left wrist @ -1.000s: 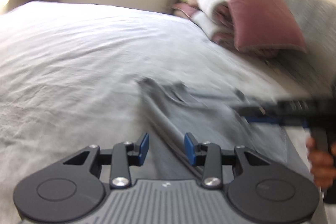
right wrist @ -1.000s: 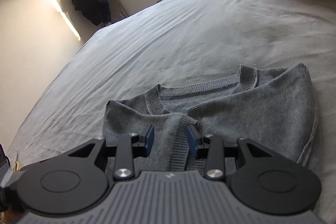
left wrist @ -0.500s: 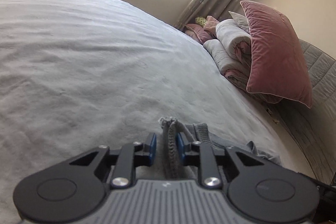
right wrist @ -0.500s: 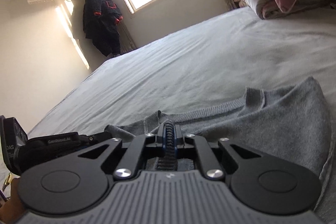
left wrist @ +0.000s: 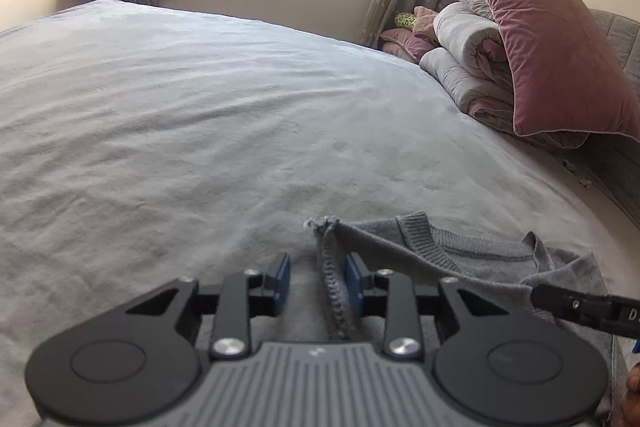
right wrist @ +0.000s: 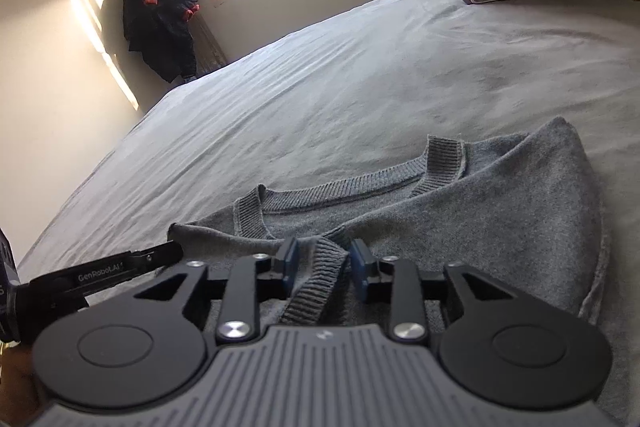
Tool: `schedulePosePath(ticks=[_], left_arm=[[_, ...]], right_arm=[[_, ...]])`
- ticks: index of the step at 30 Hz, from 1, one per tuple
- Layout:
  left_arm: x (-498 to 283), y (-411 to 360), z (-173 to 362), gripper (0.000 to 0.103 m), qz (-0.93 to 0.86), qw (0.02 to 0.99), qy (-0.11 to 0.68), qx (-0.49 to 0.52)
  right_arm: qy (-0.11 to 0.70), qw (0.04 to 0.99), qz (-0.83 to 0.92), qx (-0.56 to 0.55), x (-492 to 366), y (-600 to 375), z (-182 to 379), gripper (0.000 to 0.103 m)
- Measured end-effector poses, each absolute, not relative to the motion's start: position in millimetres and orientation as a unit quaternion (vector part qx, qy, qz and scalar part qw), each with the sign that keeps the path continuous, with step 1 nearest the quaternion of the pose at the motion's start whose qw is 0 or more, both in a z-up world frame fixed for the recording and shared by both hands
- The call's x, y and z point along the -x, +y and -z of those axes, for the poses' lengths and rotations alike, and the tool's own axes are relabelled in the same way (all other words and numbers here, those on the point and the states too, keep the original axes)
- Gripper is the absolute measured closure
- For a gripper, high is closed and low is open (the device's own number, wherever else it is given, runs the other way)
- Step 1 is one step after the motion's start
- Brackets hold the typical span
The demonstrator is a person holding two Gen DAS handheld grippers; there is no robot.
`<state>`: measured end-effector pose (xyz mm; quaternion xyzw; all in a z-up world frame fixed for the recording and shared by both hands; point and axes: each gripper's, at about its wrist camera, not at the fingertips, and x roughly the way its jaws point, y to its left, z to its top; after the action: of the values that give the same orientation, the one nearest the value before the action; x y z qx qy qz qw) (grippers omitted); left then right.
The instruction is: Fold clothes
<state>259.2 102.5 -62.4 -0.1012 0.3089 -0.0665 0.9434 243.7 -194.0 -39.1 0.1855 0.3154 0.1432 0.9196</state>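
The left gripper (left wrist: 317, 281) and right gripper (right wrist: 325, 263) have just been opening, each with a ribbed edge loose between its jaws, seemingly releasing a completed fold. The grey sweater (right wrist: 460, 211) lies at twelve o'clock on the bed (right wrist: 360, 75).

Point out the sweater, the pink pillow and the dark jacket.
sweater (right wrist: 500, 211), right wrist view, on the flat knit body below the collar.
pink pillow (left wrist: 552, 47), left wrist view, on its broad velvet face.
dark jacket (right wrist: 160, 23), right wrist view, on its hanging front.
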Motion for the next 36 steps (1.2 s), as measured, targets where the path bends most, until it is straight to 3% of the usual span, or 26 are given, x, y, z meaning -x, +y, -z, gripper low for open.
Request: schedulePosePath(ticks=[9, 21, 22, 24, 25, 26, 30, 32, 34, 36], left_arm=[[-199.5, 102.3, 24.8, 0.066, 0.065, 0.935, 0.34, 0.08], [-105.0, 100.8, 15.4, 0.066, 0.102, 0.912, 0.376, 0.125], [-97.8, 100.0, 17.6, 0.066, 0.106, 0.911, 0.378, 0.131], [-87.6, 96.7, 22.6, 0.066, 0.114, 0.907, 0.383, 0.133], [-84.2, 94.1, 24.3, 0.066, 0.115, 0.906, 0.387, 0.129], [-81.8, 92.0, 24.6, 0.067, 0.115, 0.905, 0.39, 0.124], [-68.5, 86.7, 18.4, 0.067, 0.124, 0.906, 0.389, 0.113], [-59.1, 84.0, 14.3, 0.067, 0.13, 0.905, 0.389, 0.111], [-48.2, 79.6, 10.5, 0.067, 0.14, 0.904, 0.389, 0.106], [-37.0, 73.1, 8.0, 0.067, 0.149, 0.905, 0.388, 0.089]], right_arm=[[0.401, 0.881, -0.133, -0.212, -202.2, -196.9, 16.5, 0.063], [0.43, 0.841, -0.132, -0.3, -167.5, -192.1, 29.8, 0.064], [0.428, 0.841, -0.126, -0.305, -169.7, -190.2, 34.1, 0.066], [0.43, 0.839, -0.124, -0.309, -174.1, -184.5, 43.4, 0.08], [0.435, 0.836, -0.127, -0.309, -176.1, -180.8, 48.2, 0.097], [0.438, 0.839, -0.124, -0.299, -175.3, -177.1, 49.5, 0.097], [0.416, 0.865, -0.089, -0.265, -165.7, -174.0, 44.1, 0.096], [0.418, 0.864, -0.09, -0.267, -163.2, -176.3, 42.1, 0.087], [0.413, 0.863, -0.096, -0.275, -156.0, -181.8, 32.2, 0.084], [0.406, 0.866, -0.107, -0.271, -143.4, -186.1, 19.1, 0.073]])
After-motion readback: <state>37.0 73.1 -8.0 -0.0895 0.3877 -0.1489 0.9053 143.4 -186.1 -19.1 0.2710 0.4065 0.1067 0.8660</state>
